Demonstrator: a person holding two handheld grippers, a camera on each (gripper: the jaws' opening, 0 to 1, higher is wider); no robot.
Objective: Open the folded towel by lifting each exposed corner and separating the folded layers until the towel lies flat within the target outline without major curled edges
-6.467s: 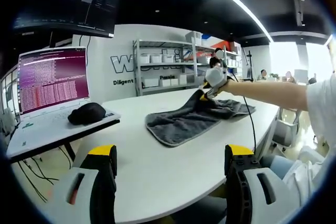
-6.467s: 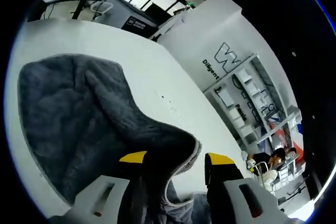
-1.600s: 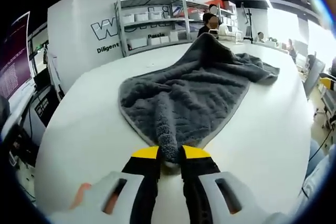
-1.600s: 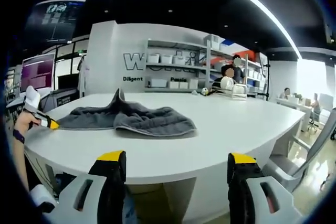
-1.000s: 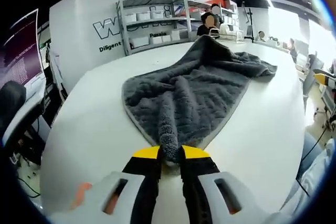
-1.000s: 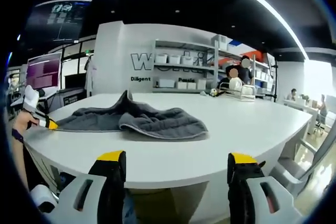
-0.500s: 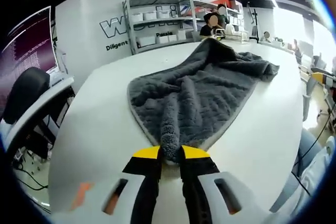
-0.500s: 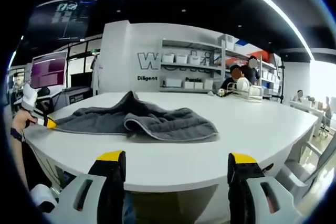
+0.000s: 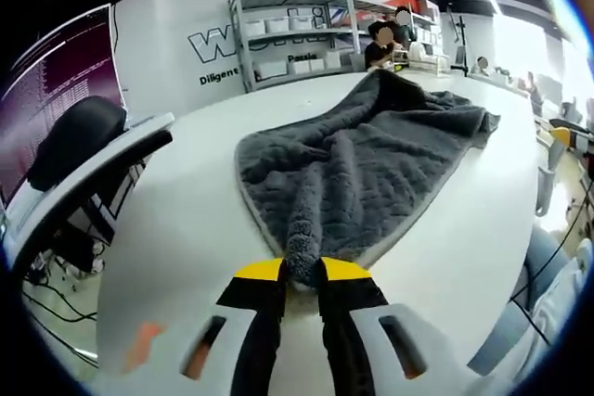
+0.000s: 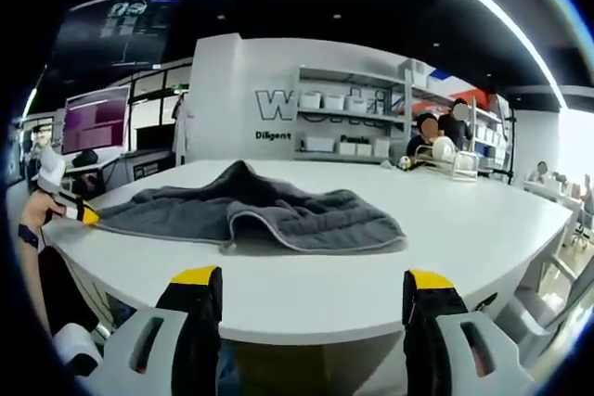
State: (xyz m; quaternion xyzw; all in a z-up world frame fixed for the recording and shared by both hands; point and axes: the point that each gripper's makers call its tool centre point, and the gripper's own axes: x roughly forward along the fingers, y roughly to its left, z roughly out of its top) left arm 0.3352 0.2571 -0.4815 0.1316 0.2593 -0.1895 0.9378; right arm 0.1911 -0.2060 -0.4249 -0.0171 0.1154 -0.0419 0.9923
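Towel (image 9: 371,159) on white surface (image 9: 176,229), still bunched. My left gripper (image 9: 301,271) fingers pinch its near corner at 6 o'clock; right gripper (image 10: 313,289) fingers spread, empty. Step: unfolding; next, lift far fold w/ right.

This is looking like an open-plan office doubling as a tech lab, with a large white oval table (image 10: 390,266) sitting in front of a white wall that is carrying big lettering (image 9: 215,42). Metal shelving (image 10: 348,127) is standing against that wall just beside the lettering, holding rows of white bins, and people are sitting at the table's far end near the shelving. To the other side of the lettering, a monitor (image 9: 56,99) is glowing with purple terminal text, a second screen (image 10: 116,30) is hanging overhead, and long ceiling light strips are running above the table.
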